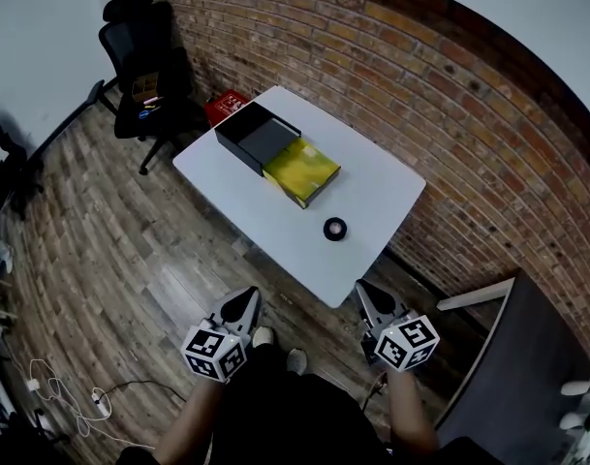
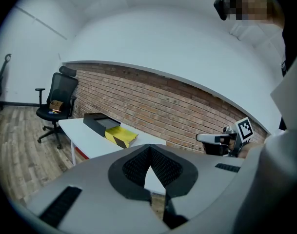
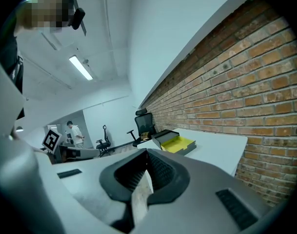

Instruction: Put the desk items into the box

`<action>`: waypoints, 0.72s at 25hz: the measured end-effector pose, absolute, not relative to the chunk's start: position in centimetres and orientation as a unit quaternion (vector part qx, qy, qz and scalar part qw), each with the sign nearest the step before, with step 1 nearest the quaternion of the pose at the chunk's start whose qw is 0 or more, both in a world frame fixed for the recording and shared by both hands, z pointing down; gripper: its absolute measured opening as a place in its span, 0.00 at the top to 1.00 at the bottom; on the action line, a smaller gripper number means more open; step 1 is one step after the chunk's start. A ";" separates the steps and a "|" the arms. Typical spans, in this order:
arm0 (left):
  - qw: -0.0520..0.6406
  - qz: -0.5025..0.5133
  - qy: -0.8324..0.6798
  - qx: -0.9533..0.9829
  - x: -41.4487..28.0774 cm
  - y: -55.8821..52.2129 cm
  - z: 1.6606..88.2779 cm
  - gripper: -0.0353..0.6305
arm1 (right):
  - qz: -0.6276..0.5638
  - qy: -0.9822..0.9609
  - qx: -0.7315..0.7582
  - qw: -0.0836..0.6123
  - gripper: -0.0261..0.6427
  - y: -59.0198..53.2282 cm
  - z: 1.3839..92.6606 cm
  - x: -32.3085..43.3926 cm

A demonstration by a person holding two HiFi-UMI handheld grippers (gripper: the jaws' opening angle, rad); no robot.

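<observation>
L gripper [image 1: 244, 301]: jaws together, nothing between them. It is held low in front of the operator, short of the table edge. The marker cube [image 1: 215, 350] on its body carries black-and-white square codes, no lettering.

R gripper [image 1: 367, 291]: jaws also closed tip to tip, empty, level w/ the L one and apart from it. Its cube [image 1: 407, 342] has the same kind of square codes. From its own camera the R gripper [image 3: 147, 152] points along the brick wall [image 3: 246, 67]. The L gripper [image 2: 149, 150] in its own view points over the table toward the box.

Operator's shoes [image 1: 296, 360] on the plank floor [image 1: 130, 260], between the two grippers.

White table [image 1: 372, 192], one long side against the wall. On it:
- black box [image 1: 256, 136], open, grey inside, at the far end.
- yellow flat pack [image 1: 302, 170], touching the box's near side. Edge has black/yellow diagonal stripes [image 2: 120, 139]. Any print too small to read.
- tape roll [image 1: 335, 229], black, lying flat, alone, nearer the operator's end and apart from both.

Beyond the table: red item [image 1: 227, 105] on the floor by the wall, label unreadable. Black office chair [image 1: 144, 66] w/ small objects on the seat. Cables [image 1: 62, 390] on the floor at L. Second person [image 3: 75, 133] standing far off in the R gripper view.
</observation>
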State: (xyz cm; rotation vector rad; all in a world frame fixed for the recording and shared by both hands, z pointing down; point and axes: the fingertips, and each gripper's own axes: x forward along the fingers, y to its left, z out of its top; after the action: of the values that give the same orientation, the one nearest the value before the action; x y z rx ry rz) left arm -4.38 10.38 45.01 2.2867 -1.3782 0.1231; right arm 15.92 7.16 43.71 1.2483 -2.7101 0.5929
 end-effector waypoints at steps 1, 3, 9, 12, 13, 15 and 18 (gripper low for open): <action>0.232 0.046 -0.501 0.833 -4.3 10.0 45.1 0.94 | 0.194 -0.890 0.410 0.050 0.93 6.9 43.8 15.9; 0.231 0.047 -0.500 0.833 -4.2 9.3 45.1 0.94 | 0.196 -0.890 0.409 0.050 0.93 6.3 43.9 15.9; 0.230 0.052 -0.485 0.842 -3.7 6.0 45.1 0.94 | 0.215 -0.883 0.417 0.031 0.93 4.1 44.1 16.1; 0.229 0.053 -0.474 0.848 -3.7 4.0 45.4 0.94 | 0.206 -0.880 0.426 0.051 0.93 2.7 45.3 15.7; 0.229 0.055 -0.470 0.850 -3.7 3.4 45.5 0.94 | 0.202 -0.878 0.429 0.061 0.93 2.3 45.8 15.5; 0.230 0.058 -0.462 0.855 -3.9 2.1 45.7 0.94 | 0.198 -0.876 0.433 0.076 0.93 1.3 46.7 15.0; 0.234 0.066 -0.449 0.860 -4.4 0.0 46.2 0.94 | 0.206 -0.873 0.436 0.076 0.93 -0.3 47.2 13.9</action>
State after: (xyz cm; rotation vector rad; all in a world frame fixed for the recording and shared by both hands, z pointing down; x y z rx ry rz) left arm -4.39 -0.01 46.15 2.3610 -1.2322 0.1816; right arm 13.86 -0.28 47.24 1.3057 -2.6165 0.6166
